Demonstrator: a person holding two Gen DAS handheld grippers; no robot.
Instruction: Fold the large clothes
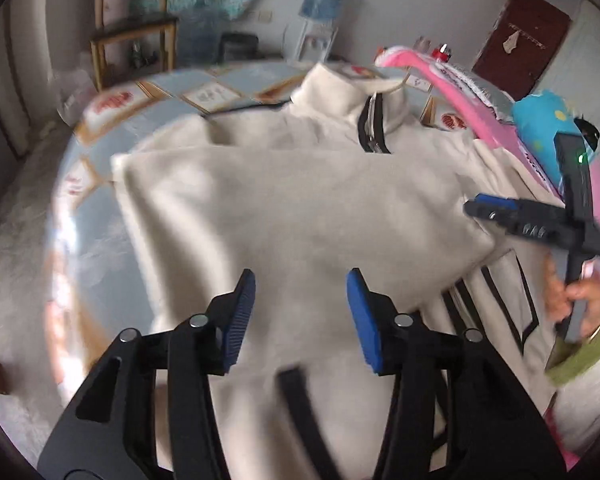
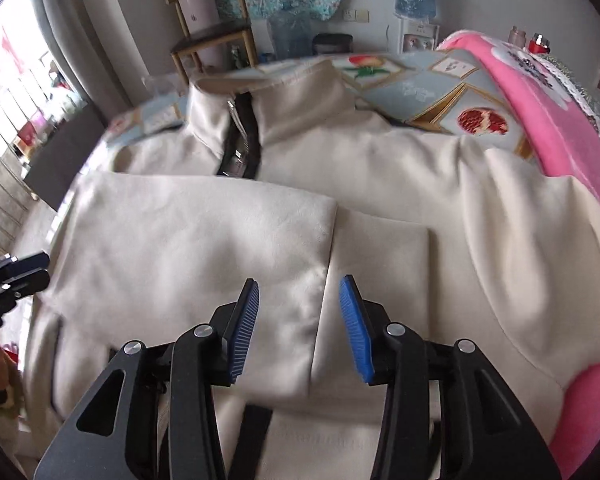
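- Take the black zipper point(image 2: 238, 140) below the collar as your landmark; the cream jacket point(image 1: 300, 208) lies front-up across the patterned table point(image 1: 148, 96), collar at the far side
- To the left of the zipper, one sleeve point(image 2: 204, 232) is already folded across the chest, its cuff end stopping short of the jacket's right side
- Your left gripper point(image 1: 300, 312) hovers over the folded panel nearer you than the zipper, jaws partly open with nothing between the pads
- Your right gripper point(image 2: 298, 320) hangs over the sleeve's edge below the zipper, jaws likewise part open and empty
- To the right of the zipper the other sleeve point(image 2: 512, 240) looks unfolded, lying against the pink blanket point(image 2: 540, 120)
- My judgement: take that right sleeve next; pinch cuff and shoulder seam, lift low, and lay it over the first so the edges run parallel to the zipper
- Keep the fabric from dragging the pink blanket along
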